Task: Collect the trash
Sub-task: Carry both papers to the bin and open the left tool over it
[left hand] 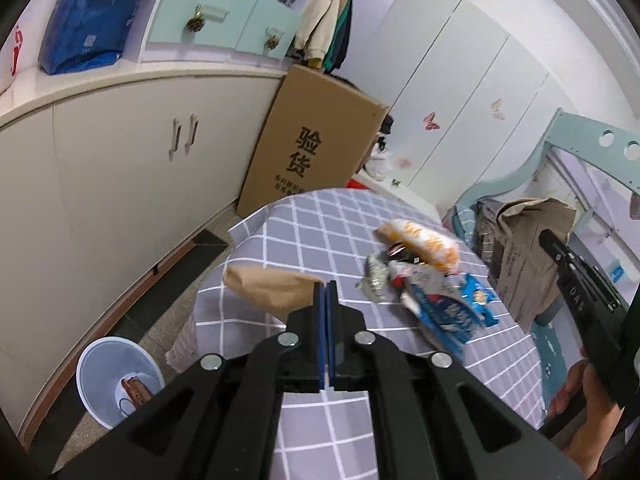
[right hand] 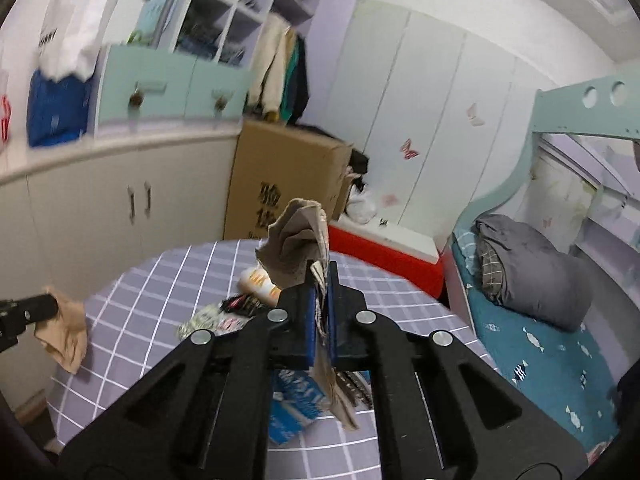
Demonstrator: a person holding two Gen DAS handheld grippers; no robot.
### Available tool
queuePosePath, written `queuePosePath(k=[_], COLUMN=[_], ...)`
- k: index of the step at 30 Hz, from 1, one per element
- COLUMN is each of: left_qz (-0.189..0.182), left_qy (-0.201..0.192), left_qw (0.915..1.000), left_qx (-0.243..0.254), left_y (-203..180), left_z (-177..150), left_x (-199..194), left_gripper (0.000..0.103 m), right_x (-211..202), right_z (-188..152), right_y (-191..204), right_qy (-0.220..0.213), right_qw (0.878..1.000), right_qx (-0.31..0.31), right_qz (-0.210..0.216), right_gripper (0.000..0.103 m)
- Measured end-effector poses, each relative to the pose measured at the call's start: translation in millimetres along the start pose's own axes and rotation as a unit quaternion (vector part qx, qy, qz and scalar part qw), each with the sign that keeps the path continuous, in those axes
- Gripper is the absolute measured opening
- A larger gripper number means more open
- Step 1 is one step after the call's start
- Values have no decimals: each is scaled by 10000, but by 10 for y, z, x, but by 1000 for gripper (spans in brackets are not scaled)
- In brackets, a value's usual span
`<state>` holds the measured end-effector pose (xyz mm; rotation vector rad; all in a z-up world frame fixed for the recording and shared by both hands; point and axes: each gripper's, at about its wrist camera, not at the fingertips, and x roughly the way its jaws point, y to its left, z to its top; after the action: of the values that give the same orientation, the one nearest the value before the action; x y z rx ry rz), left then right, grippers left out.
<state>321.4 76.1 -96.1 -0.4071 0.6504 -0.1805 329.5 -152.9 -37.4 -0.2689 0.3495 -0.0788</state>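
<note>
My left gripper (left hand: 326, 286) is shut on a tan paper bag (left hand: 268, 290), which hangs to the left of its blue pads above the checked table (left hand: 312, 240). That bag (right hand: 66, 332) also shows at the left of the right wrist view. My right gripper (right hand: 322, 270) is shut on a crumpled brown paper bag (right hand: 298, 246), lifted above the table; the same bag (left hand: 528, 248) shows at the right of the left wrist view. On the table lie an orange snack packet (left hand: 424, 246), a blue wrapper (left hand: 452, 308) and a crumpled silver wrapper (left hand: 376, 278).
A light blue bin (left hand: 118, 380) with some waste inside stands on the floor left of the table. A tall cardboard box (left hand: 316, 140) leans by the cabinets. A bed (right hand: 552, 336) with a grey bundle is on the right, a red box (right hand: 384, 254) behind the table.
</note>
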Motion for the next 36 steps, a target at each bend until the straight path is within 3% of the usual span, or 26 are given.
queuePosePath(k=[4,8,13,19,23,29,34,36], left_qz=[-153,-183,-7,414,853,1403,1695,1725], left_qy=[-176,-357,-522,-564,-404,179,797,1030], left_qw=[9997,9992,9985,9963,9924,9803,9672,9634], left_qx=[35,-6,-178,-491,-794,-1375,-1716,-1774], left_y=[-90,-51,256,851,1419,2321,2863,3016], left_z=[27,32,3,-133,-300,-657,-959,-1057], left_x=[-239,-519,-905,-1238,-1298,-1023,-562,-333], left_gripper=[1,1,1,1,1,1,1,1], right_x=[-294,-576,-835,-981,-977,-802,-393,-209], right_z=[113,243,335,321,161,-358,-919,-1116], right_y=[-91,-8,411,1339,2096,3064,3699,3826], right_qy=[-162,-193,-165,62,404,1090,1791,1991], right_qw=[9991,9919,9771,9496,9285,9045,8925,8943], right_qx=[236,513,496,277,17,-328,-515,-583], right_qz=[319,1148,2064,3122,3691,4110,4107,3965], right_gripper=[4,4,4,4,4,4,4,4])
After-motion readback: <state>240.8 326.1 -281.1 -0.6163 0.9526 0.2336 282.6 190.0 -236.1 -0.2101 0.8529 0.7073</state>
